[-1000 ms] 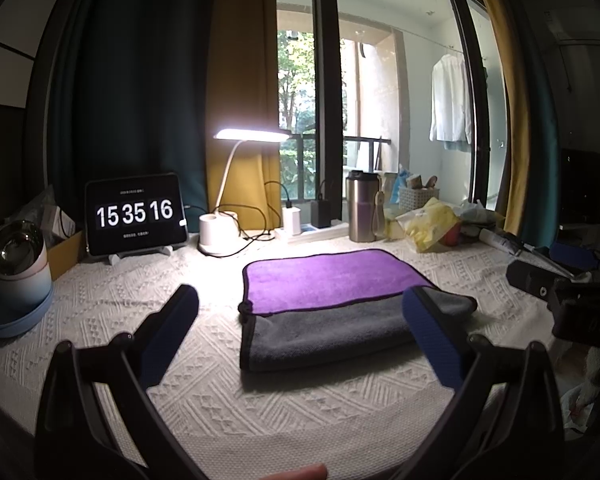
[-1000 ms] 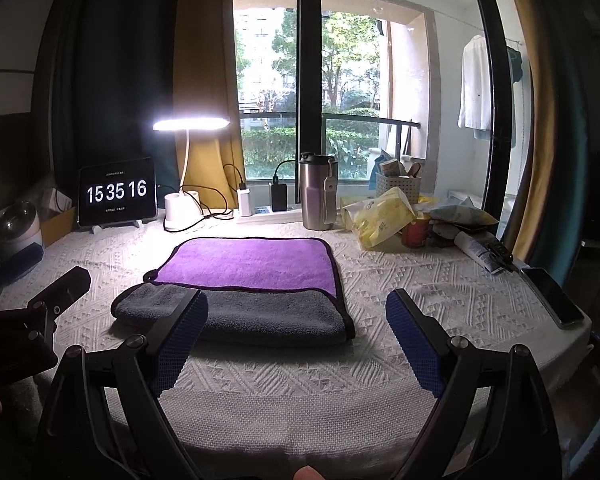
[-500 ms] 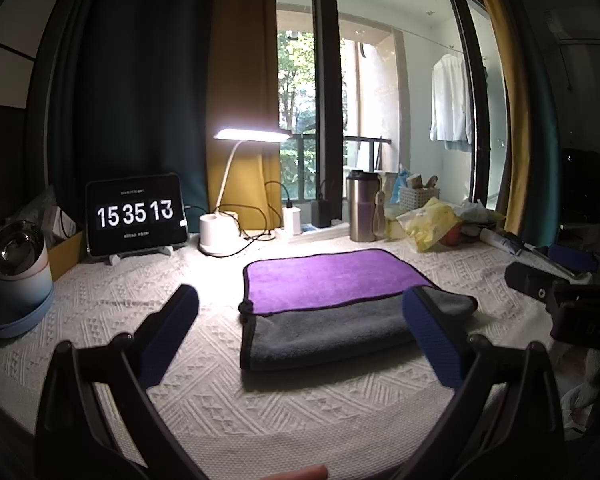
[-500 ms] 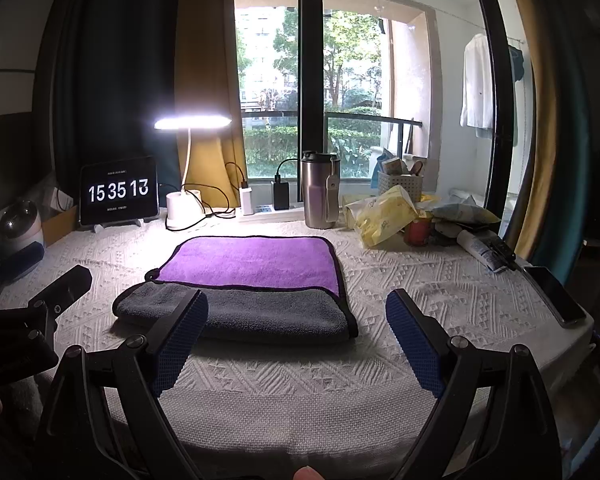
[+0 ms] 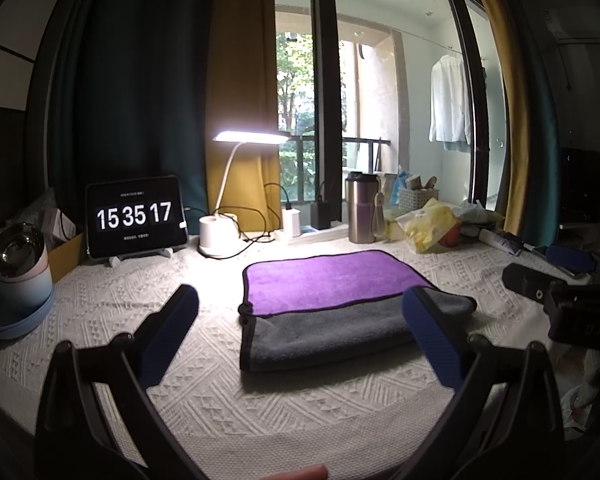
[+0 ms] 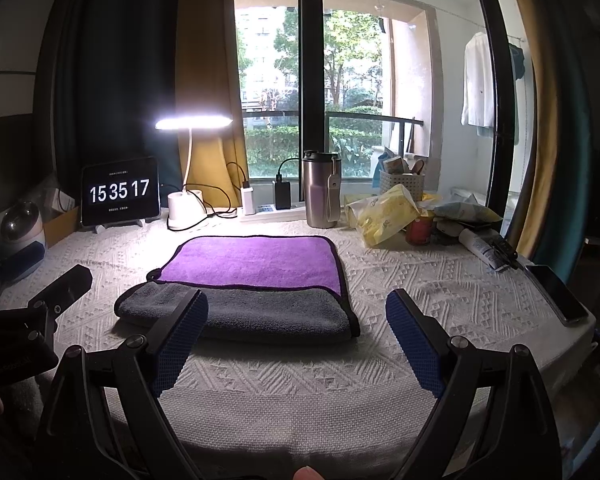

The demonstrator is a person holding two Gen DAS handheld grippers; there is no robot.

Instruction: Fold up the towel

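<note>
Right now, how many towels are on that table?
1. A single towel, purple on top with a grey folded layer nearest the tools, lies mid-table in front of the lamp. Another could hide behind the clutter at the right.

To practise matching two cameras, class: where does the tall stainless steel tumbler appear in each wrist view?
Left wrist view: tall stainless steel tumbler stands right of centre, behind the towel's far right corner.
Right wrist view: tumbler stands at centre, behind the towel's far right corner.
Shared landmark: lit white desk lamp.
</note>
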